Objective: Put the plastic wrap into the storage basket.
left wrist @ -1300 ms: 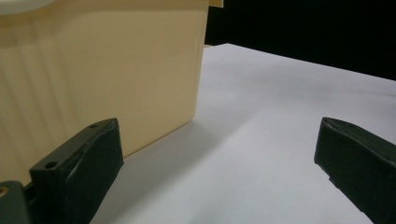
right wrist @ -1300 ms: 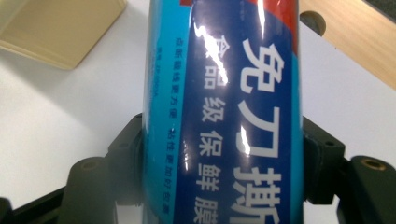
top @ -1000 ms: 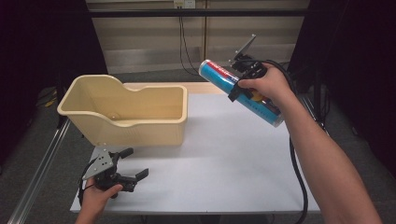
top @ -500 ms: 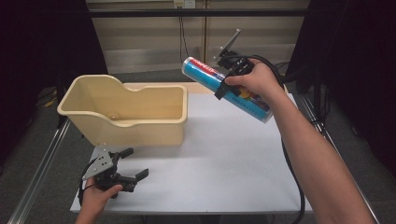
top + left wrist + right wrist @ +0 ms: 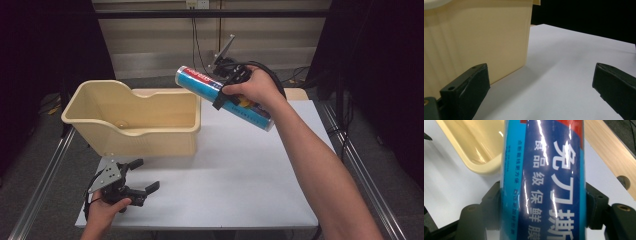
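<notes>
High view: my right gripper clamps the blue cling-film tube aloft beside the beige bin.

Left gripper view: jaws apart, idle.

Right gripper view: tube crosswise between the pads. Next: over the bin, lower, release.

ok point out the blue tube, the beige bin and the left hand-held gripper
blue tube [image 5: 202, 85]: high view, on its label near the upper end
beige bin [image 5: 150, 142]: high view, front wall
left hand-held gripper [image 5: 141, 175]: high view, between its open fingertips

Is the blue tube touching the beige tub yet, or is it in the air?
Apart. In the high view the blue tube, clamped in the right gripper, hangs above the table to the right of the beige tub, with clear space between them.
</notes>
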